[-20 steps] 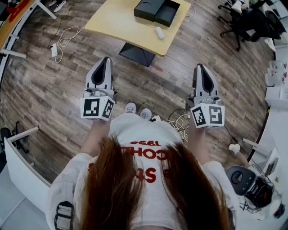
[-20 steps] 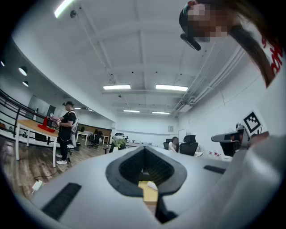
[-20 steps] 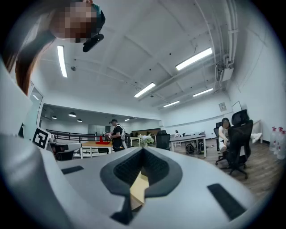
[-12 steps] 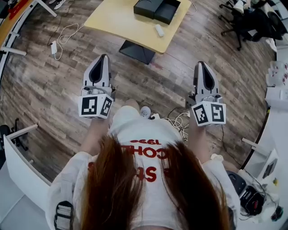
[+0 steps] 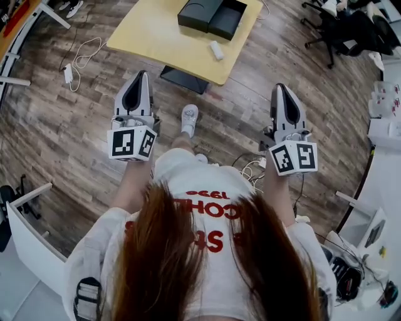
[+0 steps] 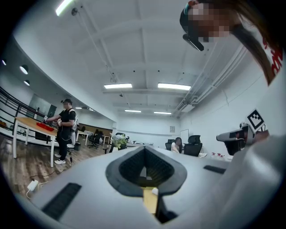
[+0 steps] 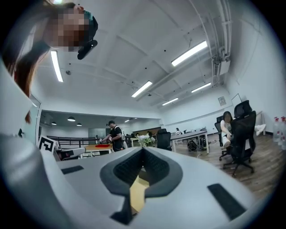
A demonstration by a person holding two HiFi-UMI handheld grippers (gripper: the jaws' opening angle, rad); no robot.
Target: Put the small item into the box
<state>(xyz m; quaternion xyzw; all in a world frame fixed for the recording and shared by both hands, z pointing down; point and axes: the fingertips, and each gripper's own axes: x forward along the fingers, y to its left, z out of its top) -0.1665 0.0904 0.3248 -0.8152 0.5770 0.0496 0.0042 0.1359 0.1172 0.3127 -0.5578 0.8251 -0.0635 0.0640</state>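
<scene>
Small item [image 5: 216, 50] sits beside the box [image 5: 212, 15], well ahead of your closed, empty left gripper [image 5: 143, 74] and right gripper [image 5: 279, 87]; gripper views alone show a bystander [image 6: 65, 129].

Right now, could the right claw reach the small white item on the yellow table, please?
Probably not yet: the right claw hangs over the wooden floor, short of the yellow table where the small white item lies. Nothing blocks the way; stepping closer should do.
</scene>
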